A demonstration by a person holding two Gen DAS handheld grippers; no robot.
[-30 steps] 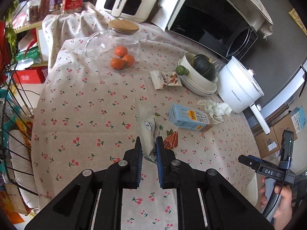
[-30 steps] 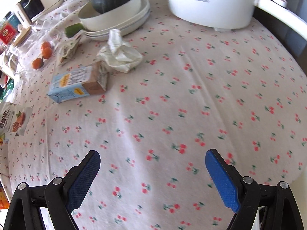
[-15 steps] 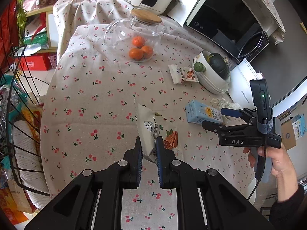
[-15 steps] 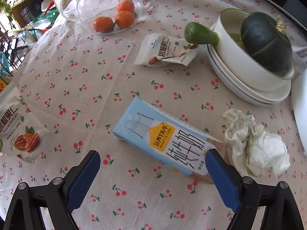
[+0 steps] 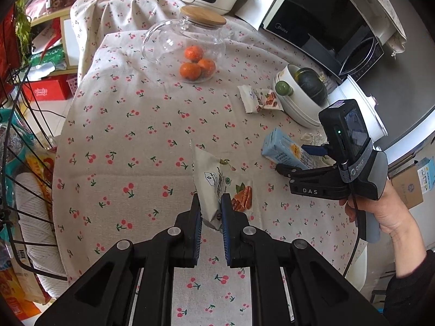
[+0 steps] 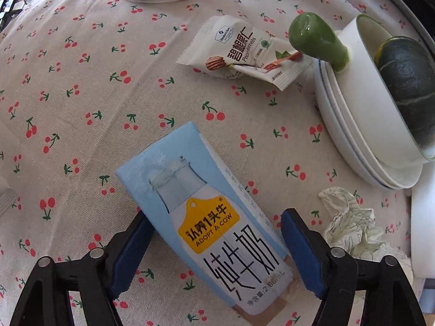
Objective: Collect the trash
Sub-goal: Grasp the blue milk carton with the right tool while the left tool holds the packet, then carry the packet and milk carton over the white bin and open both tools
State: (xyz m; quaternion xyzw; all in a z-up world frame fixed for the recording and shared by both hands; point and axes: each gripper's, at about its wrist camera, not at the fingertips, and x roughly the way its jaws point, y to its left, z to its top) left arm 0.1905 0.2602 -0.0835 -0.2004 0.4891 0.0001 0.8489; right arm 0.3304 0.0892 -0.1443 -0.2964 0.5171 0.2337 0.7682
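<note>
My left gripper point(image 5: 210, 203) is shut on the lower end of a white pecan snack wrapper point(image 5: 214, 174), which hangs tilted over the cherry-print tablecloth point(image 5: 130, 141). A light blue milk carton point(image 6: 206, 217) lies flat on the cloth. My right gripper point(image 6: 214, 214) straddles it from above, pointing steeply down, and its jaws are closing. The left pad is at the carton's edge and a narrow gap remains at the right pad. The left wrist view shows the same right gripper point(image 5: 299, 159) over the carton point(image 5: 282, 152), held by a person's hand point(image 5: 380, 212).
A second snack wrapper point(image 6: 244, 51) lies beside stacked white bowls point(image 6: 353, 108) holding a dark squash. A crumpled tissue point(image 6: 350, 222) sits just right of the carton. A glass jar point(image 5: 187, 46) with oranges stands farther back. A wire basket point(image 5: 16, 163) stands off the table's left edge.
The right gripper swung in from the table's bare right side, came down over the milk carton, and its jaws narrowed around it. The left gripper kept its hold on the wrapper.
</note>
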